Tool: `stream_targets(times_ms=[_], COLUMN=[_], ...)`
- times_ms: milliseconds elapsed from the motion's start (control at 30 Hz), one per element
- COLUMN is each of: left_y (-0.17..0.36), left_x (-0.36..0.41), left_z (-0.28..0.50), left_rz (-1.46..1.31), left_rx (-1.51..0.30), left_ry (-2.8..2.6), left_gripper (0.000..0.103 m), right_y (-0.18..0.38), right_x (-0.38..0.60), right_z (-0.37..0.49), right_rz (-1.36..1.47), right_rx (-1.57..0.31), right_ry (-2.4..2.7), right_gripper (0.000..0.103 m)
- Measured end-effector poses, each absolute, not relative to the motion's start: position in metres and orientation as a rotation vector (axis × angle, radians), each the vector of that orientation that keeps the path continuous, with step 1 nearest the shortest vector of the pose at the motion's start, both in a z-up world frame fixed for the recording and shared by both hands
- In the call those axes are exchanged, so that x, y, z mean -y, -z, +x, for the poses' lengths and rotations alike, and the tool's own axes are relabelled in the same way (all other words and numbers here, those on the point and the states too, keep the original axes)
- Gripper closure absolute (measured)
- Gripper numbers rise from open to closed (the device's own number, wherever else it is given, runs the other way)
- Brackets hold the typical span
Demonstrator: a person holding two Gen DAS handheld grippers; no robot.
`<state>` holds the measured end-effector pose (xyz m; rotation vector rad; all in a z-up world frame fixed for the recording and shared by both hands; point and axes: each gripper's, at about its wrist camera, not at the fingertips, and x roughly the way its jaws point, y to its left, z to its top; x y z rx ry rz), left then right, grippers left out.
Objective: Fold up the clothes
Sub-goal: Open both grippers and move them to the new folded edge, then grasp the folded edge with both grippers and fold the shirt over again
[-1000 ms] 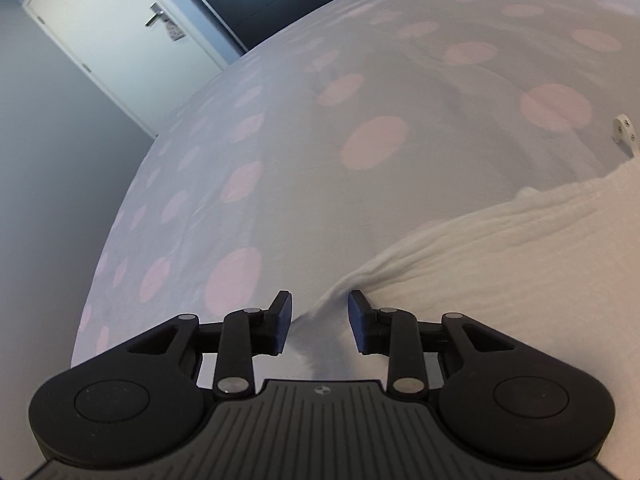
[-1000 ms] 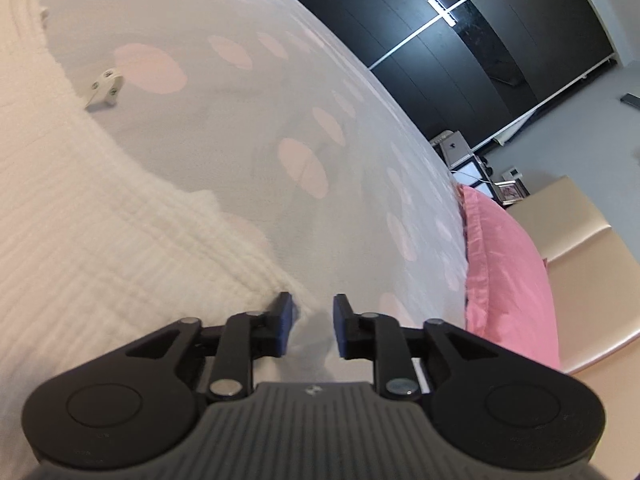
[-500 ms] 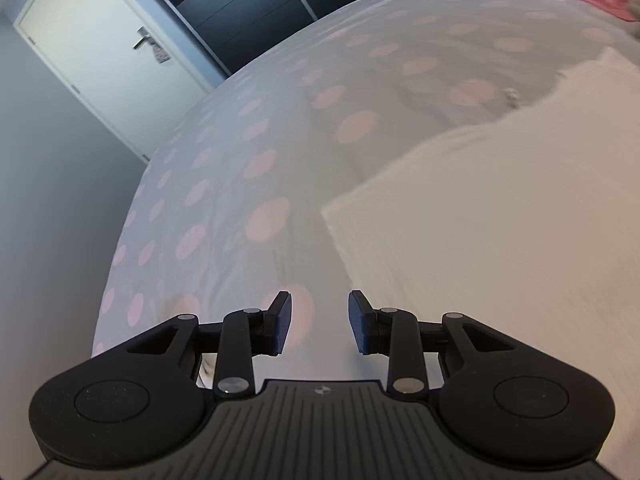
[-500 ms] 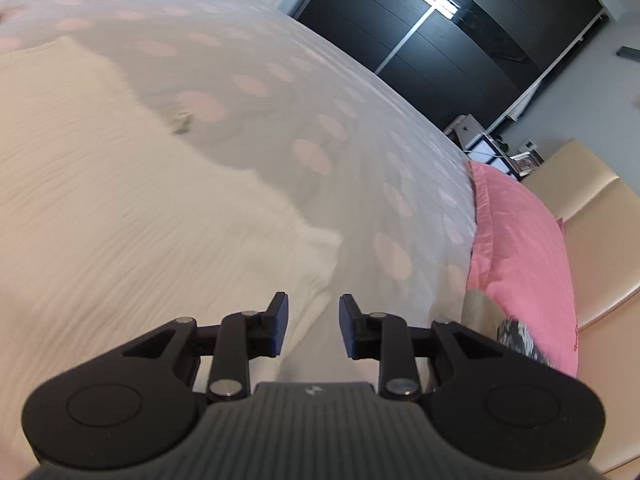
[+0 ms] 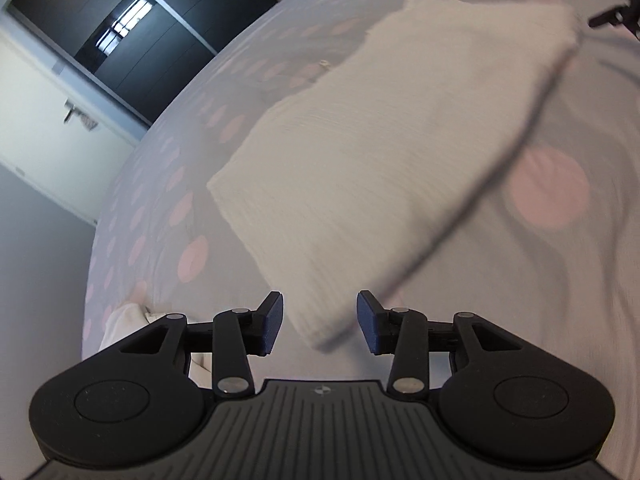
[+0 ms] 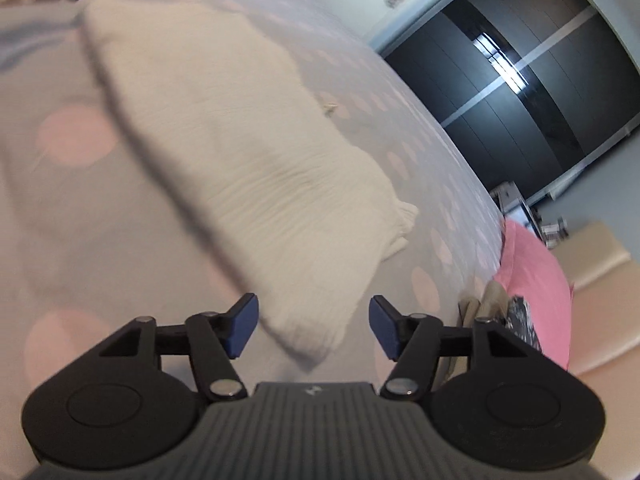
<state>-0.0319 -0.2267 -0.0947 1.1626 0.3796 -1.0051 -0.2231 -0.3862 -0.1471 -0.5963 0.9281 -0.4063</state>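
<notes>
- The cream garment [image 5: 384, 152] lies flat on the dotted bedspread [image 5: 560, 280] as a long, already doubled-over band; in the left wrist view it fills the centre and runs from bottom centre up to the upper right of the frame.
- In the right wrist view the same cream garment [image 6: 248, 160] runs the mirrored way, from bottom centre up to the upper left, so its long axis stretches between the 2 tools.
- The left gripper [image 5: 319, 317] is released, its jaws spread wide and holding nothing; 1 near corner of the cloth shows in the gap between them, at the bottom centre of the frame.
- The right gripper [image 6: 313, 327] is likewise released and empty, with the opposite near corner of the cloth showing between its jaws at the bottom centre.
- Each tool is therefore equally near its own corner; neither hand has the advantage, and the 2 corners mark the 2 ends of the near long edge.
- A thick doubled edge shows along the right side of the band in the left view, and both pictures are blurred, so whether the tools touch the cloth cannot be told.
- A pink pillow [image 6: 536, 280] sits at the right edge of the right view, well apart from the garment.
- This layout fits 2 readings: a fold just laid down and let go, or corners about to be pinched for another fold.
</notes>
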Motion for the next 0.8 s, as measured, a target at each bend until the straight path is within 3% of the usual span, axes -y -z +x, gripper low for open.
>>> stream_targets(times_ms=[400, 500, 700, 767, 800], left_y=[0.179, 0.193, 0.200, 0.201, 0.202], left_x=[0.229, 0.238, 0.264, 0.272, 0.275], left_z=[-0.052, -0.051, -0.038, -0.033, -0.033], left_rz=[1.489, 1.530, 1.498, 1.478, 1.478], left_rx=[-0.090, 0.017, 0.027, 0.014, 0.007], left_ry=[0.907, 0.884, 0.834, 0.812, 0.809], left_gripper=[0.059, 0.058, 0.059, 0.064, 0.071], right_y=[0.208, 0.212, 0.215, 0.216, 0.217], right_x=[0.367, 0.372, 0.383, 0.387, 0.389], right_z=[-0.223, -0.218, -0.208, -0.204, -0.203], right_rz=[-0.933, -0.941, -0.935, -0.932, -0.931], right_rx=[-0.998, -1.001, -0.989, -0.984, -0.981], right_ry=[0.342, 0.338, 0.342, 0.343, 0.344], right_gripper=[0.039, 0.043, 0.044, 0.051, 0.062])
